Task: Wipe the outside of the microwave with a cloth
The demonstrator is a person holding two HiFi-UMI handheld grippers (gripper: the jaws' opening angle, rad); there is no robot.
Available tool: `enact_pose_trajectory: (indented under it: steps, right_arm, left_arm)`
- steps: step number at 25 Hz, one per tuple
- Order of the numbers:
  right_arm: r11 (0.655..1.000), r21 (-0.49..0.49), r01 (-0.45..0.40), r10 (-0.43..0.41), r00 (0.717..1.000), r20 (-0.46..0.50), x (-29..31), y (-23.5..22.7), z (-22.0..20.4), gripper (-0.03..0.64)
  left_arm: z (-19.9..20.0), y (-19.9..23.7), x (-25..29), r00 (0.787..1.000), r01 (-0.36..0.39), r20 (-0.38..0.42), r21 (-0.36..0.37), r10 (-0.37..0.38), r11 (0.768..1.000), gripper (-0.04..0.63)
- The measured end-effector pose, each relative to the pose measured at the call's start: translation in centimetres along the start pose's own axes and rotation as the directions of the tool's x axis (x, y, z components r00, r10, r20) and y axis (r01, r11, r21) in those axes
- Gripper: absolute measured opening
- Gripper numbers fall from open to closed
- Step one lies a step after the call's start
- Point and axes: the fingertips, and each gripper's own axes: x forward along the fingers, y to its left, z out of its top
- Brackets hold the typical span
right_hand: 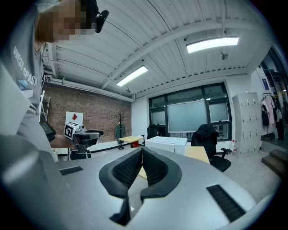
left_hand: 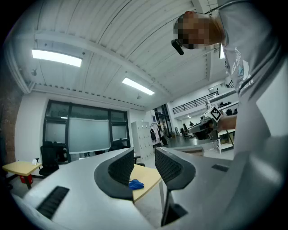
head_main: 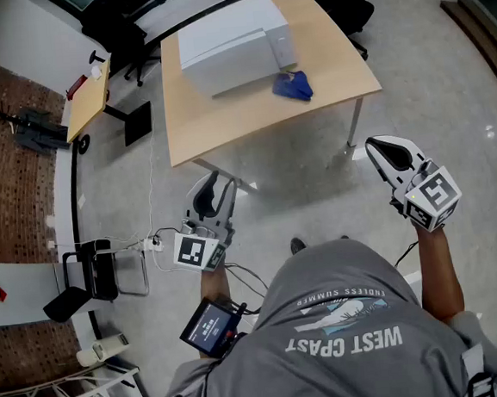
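In the head view the person's grey T-shirt (head_main: 347, 332) is seen nearest, at 6 o'clock, with a small lit screen (head_main: 210, 326) at about 7 o'clock. Both tools are held level above the pale floor (head_main: 317, 187). The left gripper (head_main: 214, 188) is held with its jaws partly apart; in the left gripper view nothing is clamped between the jaws of the left gripper (left_hand: 144, 152), and the blue cloth (left_hand: 135, 183) is framed far off in the gap. The right gripper (head_main: 381, 149) is held at about 2 o'clock of the person, and in the right gripper view its pads (right_hand: 135, 167) are seen pressed together on nothing.

At 9 o'clock a black chair (head_main: 103, 271) is stood beside a white panel with a red diamond (head_main: 15, 291), and a power strip with a cable (head_main: 155, 240) is laid on the floor just left of the left gripper. Open floor is left between the grippers and the wooden table (head_main: 224, 122) at 12 o'clock, well apart from both. On it the white microwave (head_main: 235, 43) is set, and the cloth (head_main: 293, 86) is laid crumpled just beside its near right corner. A small desk (head_main: 88, 99) is placed at 11 o'clock, and black office chairs (head_main: 344, 3) are ranged beyond the table.
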Motion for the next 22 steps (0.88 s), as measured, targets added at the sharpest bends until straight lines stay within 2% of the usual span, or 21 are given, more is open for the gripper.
enact_pose_trajectory:
  steps: [15, 22]
  right_arm:
    - [0.999, 0.043, -0.031, 0.031, 0.999, 0.008, -1.5, -3.4, -1.4, 0.021]
    - [0.996, 0.062, -0.07, 0.071, 0.997, -0.014, 1.2, -4.8, -2.8, 0.023]
  left_arm:
    - [0.0, -2.8, 3.3, 1.0, 0.003, -0.004, -0.02, -0.003, 1.0, 0.16]
    - [-1.9, -1.8, 3.9, 0.999, -0.033, -0.041, -0.039, 0.031, 0.999, 0.16]
